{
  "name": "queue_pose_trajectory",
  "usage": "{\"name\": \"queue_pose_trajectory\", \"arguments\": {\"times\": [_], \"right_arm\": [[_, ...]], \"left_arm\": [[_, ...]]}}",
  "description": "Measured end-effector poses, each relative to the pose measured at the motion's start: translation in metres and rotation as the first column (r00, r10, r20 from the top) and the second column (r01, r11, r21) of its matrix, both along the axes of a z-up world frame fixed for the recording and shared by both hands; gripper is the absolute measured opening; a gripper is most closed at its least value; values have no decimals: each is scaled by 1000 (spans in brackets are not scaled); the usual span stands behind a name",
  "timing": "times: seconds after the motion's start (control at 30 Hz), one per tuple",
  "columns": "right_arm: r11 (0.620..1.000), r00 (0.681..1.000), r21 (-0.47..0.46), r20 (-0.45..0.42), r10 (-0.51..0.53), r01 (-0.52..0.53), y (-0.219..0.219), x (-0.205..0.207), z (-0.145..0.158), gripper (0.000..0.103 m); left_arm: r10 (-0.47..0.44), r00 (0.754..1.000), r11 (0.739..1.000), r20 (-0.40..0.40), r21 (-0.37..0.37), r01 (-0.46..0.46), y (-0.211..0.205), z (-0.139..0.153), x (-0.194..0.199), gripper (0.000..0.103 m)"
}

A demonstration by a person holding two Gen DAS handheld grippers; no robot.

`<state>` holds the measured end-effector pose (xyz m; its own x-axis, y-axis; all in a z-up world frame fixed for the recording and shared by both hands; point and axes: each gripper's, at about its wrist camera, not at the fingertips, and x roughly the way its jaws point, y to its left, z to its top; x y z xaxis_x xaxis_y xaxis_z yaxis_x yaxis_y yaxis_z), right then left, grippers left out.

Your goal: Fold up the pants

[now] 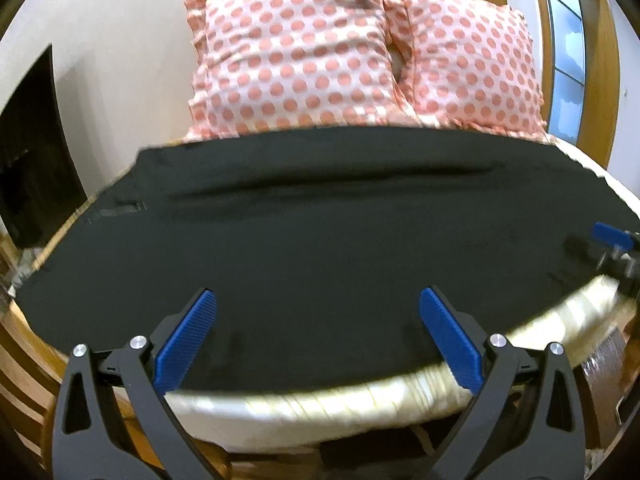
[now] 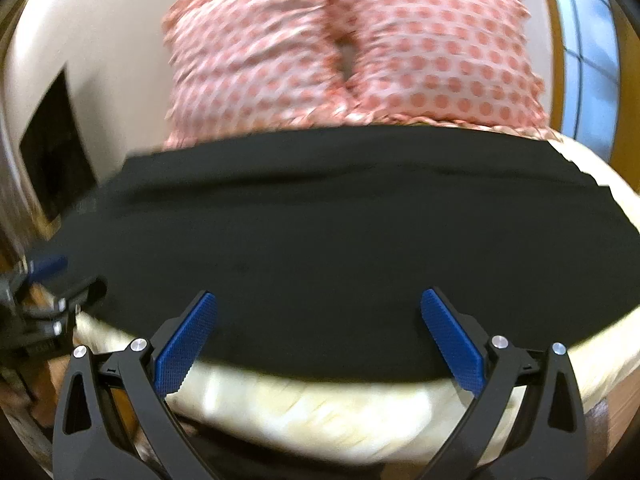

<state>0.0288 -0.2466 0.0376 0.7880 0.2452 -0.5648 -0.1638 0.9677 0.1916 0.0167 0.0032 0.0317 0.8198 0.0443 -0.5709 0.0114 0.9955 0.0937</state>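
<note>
The black pants (image 1: 312, 232) lie spread flat across the bed, long side running left to right; they also show in the right wrist view (image 2: 340, 240). My left gripper (image 1: 318, 300) is open and empty, hovering over the pants' near edge, with blue pads (image 1: 188, 340) wide apart. My right gripper (image 2: 319, 300) is open and empty too, over the near edge further right. The right gripper shows at the right rim of the left wrist view (image 1: 616, 248); the left gripper shows at the left rim of the right wrist view (image 2: 44, 292).
Two pink polka-dot pillows (image 1: 296, 60) stand behind the pants against a white wall. The cream mattress edge (image 1: 328, 400) runs below the pants. A wooden bed frame (image 1: 24, 368) shows at the left, a window (image 1: 568, 52) at the right.
</note>
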Motion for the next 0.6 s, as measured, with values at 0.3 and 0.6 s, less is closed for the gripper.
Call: {"name": "queue_pose_trajectory", "arguments": {"times": [0.3, 0.6], "right_arm": [[905, 904, 96, -154, -399, 415, -152, 145, 63, 102], [681, 614, 32, -466, -637, 732, -257, 301, 13, 75]], "left_arm": [[83, 996, 996, 42, -44, -82, 20, 39, 61, 101], [137, 991, 990, -3, 24, -137, 23, 31, 104, 101]]}}
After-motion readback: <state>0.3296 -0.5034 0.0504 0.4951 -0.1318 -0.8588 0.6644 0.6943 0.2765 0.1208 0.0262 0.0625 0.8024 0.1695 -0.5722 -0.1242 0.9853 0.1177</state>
